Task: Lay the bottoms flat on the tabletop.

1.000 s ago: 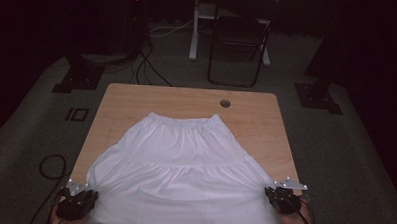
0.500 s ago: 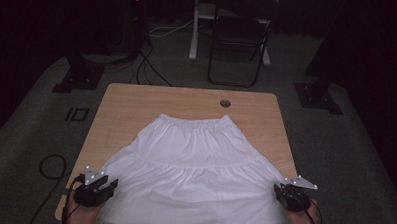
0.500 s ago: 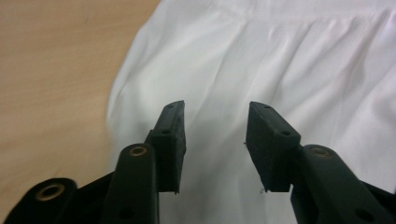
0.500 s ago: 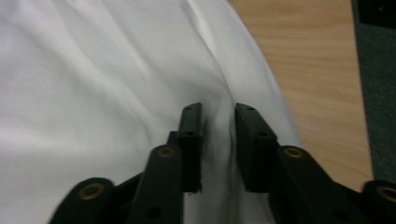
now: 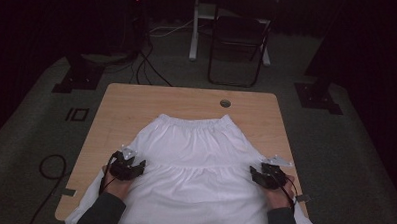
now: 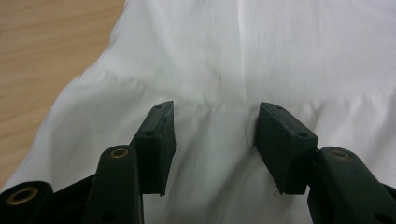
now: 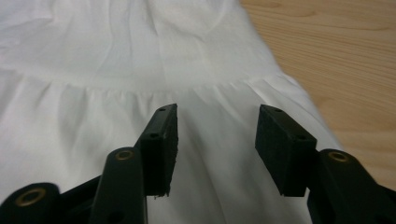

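A white tiered skirt (image 5: 194, 162) lies spread flat on the wooden table (image 5: 137, 102), its gathered waistband toward the far side and its hem hanging off the near edge. My left gripper (image 5: 133, 166) hovers over the skirt's left part, open, with only white cloth (image 6: 215, 60) beneath its jaws. Over the skirt's right edge my right gripper (image 5: 258, 175) is open too, the tier seam (image 7: 140, 88) lying just ahead of it. In both gripper views the gripper (image 6: 214, 126) and gripper (image 7: 215, 126) hold nothing.
A round cable hole (image 5: 225, 103) sits in the table's far edge. Beyond the table stand a black folding chair (image 5: 239, 38) and a white post (image 5: 194, 27). Cables (image 5: 148, 65) and black stand bases (image 5: 80, 78) lie on the grey carpet.
Both grippers have moved forward from the skirt's near hem corners to its middle tier. The skirt has shifted farther onto the table and lies smoother.
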### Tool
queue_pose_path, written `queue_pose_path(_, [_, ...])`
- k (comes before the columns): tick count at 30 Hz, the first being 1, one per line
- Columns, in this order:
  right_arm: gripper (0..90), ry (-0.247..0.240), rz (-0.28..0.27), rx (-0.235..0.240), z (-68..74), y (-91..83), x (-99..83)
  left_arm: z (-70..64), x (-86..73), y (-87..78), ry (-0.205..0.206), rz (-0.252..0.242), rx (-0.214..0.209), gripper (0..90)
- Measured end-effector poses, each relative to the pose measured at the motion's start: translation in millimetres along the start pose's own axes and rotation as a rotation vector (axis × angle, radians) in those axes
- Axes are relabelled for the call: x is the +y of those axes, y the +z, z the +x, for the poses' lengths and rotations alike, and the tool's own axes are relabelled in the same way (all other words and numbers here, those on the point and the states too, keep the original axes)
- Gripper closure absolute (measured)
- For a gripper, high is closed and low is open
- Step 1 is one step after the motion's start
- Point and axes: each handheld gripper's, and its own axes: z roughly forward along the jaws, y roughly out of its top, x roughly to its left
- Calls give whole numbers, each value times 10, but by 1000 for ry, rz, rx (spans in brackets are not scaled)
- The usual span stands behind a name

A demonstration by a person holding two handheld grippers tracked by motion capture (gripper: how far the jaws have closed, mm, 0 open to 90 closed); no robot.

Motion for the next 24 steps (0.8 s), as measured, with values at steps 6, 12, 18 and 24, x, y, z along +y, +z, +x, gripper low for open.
queue_pose_path(6, [430, 17, 26, 13, 62, 248, 35, -3, 56, 134, -8, -54, -39, 487])
queue_pose_path(12, [480, 28, -6, -1, 38, 335, 82, 61, 163, 239, -16, -61, -30, 647])
queue_pose_path(18, [603, 24, -32, 2, 10, 506, 227, 172, 292, 368, -26, -61, -4, 781])
queue_pose_path(24, [681, 11, -41, 16, 80, 708, 424, 411, 395, 482, -67, -62, 34, 814])
